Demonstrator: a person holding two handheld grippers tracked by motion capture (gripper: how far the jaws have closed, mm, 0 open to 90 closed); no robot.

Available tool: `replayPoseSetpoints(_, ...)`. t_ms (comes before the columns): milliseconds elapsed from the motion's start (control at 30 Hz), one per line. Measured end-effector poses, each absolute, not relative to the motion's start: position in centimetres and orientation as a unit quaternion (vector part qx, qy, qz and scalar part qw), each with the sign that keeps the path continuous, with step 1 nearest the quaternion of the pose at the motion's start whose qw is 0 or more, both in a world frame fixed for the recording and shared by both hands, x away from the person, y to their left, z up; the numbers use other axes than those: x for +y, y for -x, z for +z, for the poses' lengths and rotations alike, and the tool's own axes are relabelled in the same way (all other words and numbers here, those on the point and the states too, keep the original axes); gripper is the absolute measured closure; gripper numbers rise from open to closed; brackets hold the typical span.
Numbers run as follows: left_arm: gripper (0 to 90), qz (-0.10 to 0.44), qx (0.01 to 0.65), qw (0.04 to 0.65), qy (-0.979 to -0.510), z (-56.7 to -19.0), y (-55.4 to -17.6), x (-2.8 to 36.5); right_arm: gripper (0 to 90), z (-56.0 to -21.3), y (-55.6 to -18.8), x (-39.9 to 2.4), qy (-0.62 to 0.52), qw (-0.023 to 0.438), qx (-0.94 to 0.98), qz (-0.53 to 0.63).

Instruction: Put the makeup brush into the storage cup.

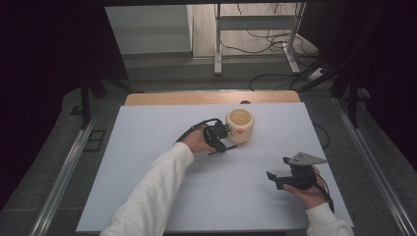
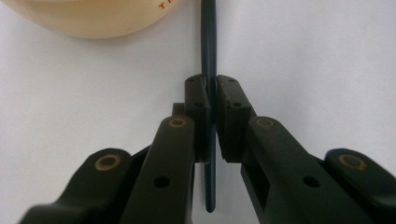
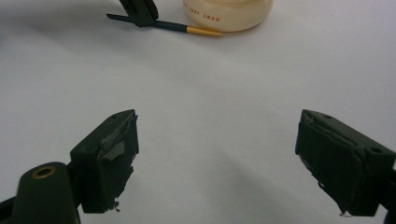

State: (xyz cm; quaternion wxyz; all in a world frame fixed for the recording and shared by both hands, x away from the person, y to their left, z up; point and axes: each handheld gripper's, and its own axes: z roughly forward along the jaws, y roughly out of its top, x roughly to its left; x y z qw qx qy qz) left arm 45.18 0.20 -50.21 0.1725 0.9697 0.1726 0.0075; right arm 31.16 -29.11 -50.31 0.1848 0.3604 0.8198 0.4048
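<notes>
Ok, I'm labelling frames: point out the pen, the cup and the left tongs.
pen (image 2: 208, 51), left gripper view, dark shaft
cup (image 1: 239, 125), high view, side wall
left tongs (image 2: 211, 100), left gripper view, between the tips

Between the black left claw's (image 2: 211, 93) pads sits a dark teal pen (image 2: 208, 42) with a gold end. Just beyond it stands a cream cup (image 1: 240, 126) bearing orange lettering. Under the black right claw (image 3: 217, 163) lies a white table (image 1: 147, 147).

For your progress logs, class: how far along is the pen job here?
Done: the left gripper has shut on the pen lying on the table beside the cup. In hand: that grip. Left: probably lifting the pen. The right gripper waits open.
</notes>
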Motion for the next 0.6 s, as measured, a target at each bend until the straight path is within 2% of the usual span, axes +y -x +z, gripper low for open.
replayPoseSetpoints(200,84.6,0.016,0.169,0.155,-0.973,-50.0,-45.0,-0.3,14.0,-50.2,-31.1,-29.2,-0.36,0.185,0.819,0.407)
replayPoseSetpoints(600,84.6,0.028,0.163,0.163,-0.973,-49.4,-44.5,0.8,14.0,-50.1,-31.1,-29.4,-0.363,0.187,0.815,0.41)
